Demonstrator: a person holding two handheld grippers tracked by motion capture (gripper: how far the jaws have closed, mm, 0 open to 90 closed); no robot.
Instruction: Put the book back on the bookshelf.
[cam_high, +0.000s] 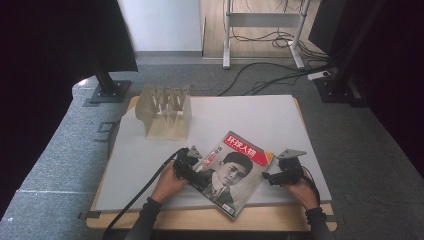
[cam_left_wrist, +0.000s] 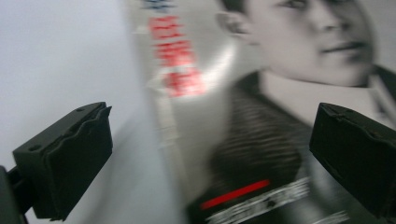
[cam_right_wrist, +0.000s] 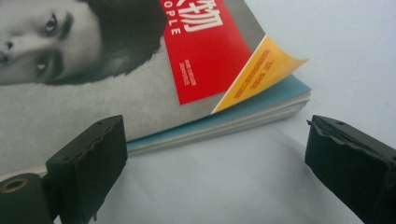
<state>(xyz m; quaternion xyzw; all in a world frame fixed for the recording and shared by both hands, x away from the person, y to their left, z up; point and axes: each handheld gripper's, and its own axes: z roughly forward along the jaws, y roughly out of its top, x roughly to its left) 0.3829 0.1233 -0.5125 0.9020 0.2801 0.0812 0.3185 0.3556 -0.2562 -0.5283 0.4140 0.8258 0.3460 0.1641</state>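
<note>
magazine (cam_high: 231, 171): glossy portrait cover, red title block, corner curled; left tool (cam_high: 192, 162) agape; right tool (cam_high: 274, 176) agape

Soft daylight, dark edges — blurred, glaring magazine (cam_left_wrist: 224, 93)

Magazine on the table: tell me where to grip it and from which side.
Grip the magazine at its curled yellow corner, coming from the right with the right tool. That corner lifts off the pages, leaving a gap for one jaw; elsewhere it lies flat on the table.
</note>
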